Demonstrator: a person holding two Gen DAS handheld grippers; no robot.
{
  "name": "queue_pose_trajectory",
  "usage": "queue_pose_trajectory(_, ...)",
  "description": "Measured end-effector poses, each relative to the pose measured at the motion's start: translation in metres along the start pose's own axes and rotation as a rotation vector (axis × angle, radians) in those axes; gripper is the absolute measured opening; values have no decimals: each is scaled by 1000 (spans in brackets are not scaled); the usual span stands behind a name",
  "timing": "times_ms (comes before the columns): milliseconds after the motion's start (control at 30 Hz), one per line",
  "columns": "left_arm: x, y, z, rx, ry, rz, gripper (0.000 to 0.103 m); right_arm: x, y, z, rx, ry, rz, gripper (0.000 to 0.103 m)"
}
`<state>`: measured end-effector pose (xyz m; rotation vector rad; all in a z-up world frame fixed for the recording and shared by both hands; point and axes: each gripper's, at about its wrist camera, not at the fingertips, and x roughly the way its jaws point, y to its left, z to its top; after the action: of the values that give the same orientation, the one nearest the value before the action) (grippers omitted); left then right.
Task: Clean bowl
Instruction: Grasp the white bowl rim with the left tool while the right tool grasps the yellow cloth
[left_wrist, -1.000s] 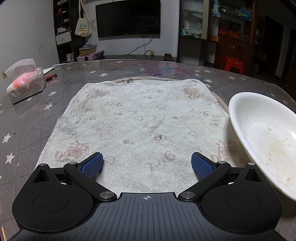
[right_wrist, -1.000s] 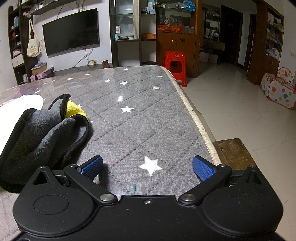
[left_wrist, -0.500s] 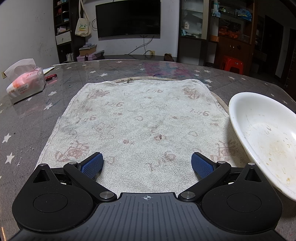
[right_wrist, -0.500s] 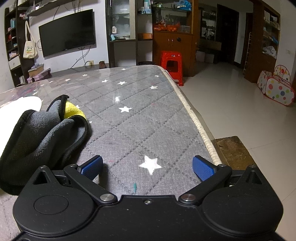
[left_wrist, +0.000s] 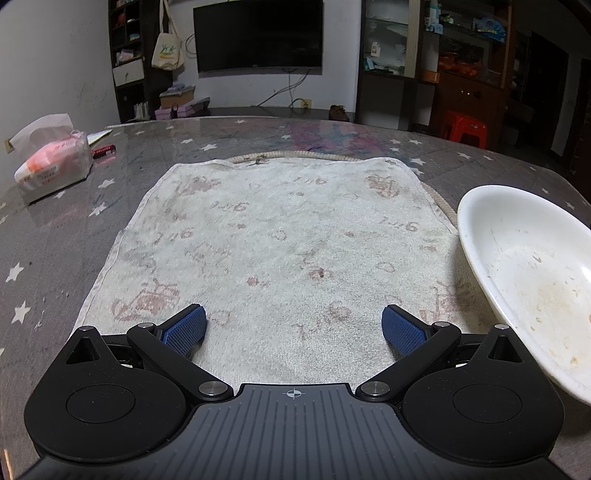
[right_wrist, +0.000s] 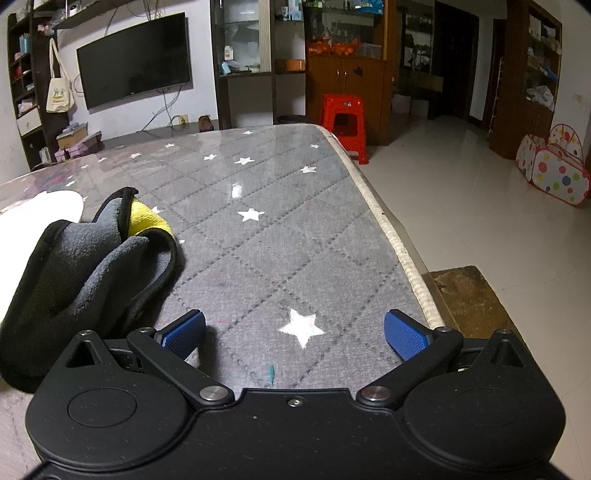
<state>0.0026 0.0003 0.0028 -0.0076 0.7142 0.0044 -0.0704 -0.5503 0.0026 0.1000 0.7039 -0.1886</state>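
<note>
Left gripper low over the towel, jaws wide, nothing between the blue pads. Right gripper likewise spread wide and empty, poised over bare bench with a white star under the gap. Outward from the left jaws: bowl at 3 o'clock, just beside the right pad, rim overlapping the towel's edge, tilted or simply seen at an angle, hard to say which. Inside, dried brownish smears and crumbs toward the bottom, so cleaning not yet begun by the look of it. Outward from the right jaws: cloth at 9 to 10 o'clock, a crumpled grey heap with a yellow side showing, just beside the left pad; a white sliver beyond it at 10 o'clock, probably the bowl's rim. Tissue pack far off at 10 o'clock from the left jaws, well apart. Handling, as a judgement: bowl looks rigid, smooth and glossy, likely light plastic or ceramic, apt to slide or rock under a wipe; best pinched at the rim by the left, one pad inside and one outside, to steady it. Cloth soft and bulky, easily bunched; best taken on a raised fold near the top of the heap by the right.
</note>
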Motion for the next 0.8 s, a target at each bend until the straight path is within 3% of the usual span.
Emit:
queue_pose_trajectory(333,-22,0,-9,-8,17,11,103,-11,24,-5,-23,12,45,103)
queue_pose_trajectory(500,-39,-2,-14,9,0,19,102,-29,24,-13,-23,9,120,103)
queue_pose_trajectory(800,-81,-14,-24,101,-83,-60,101,-65,46,-26,-100,-23,222,103)
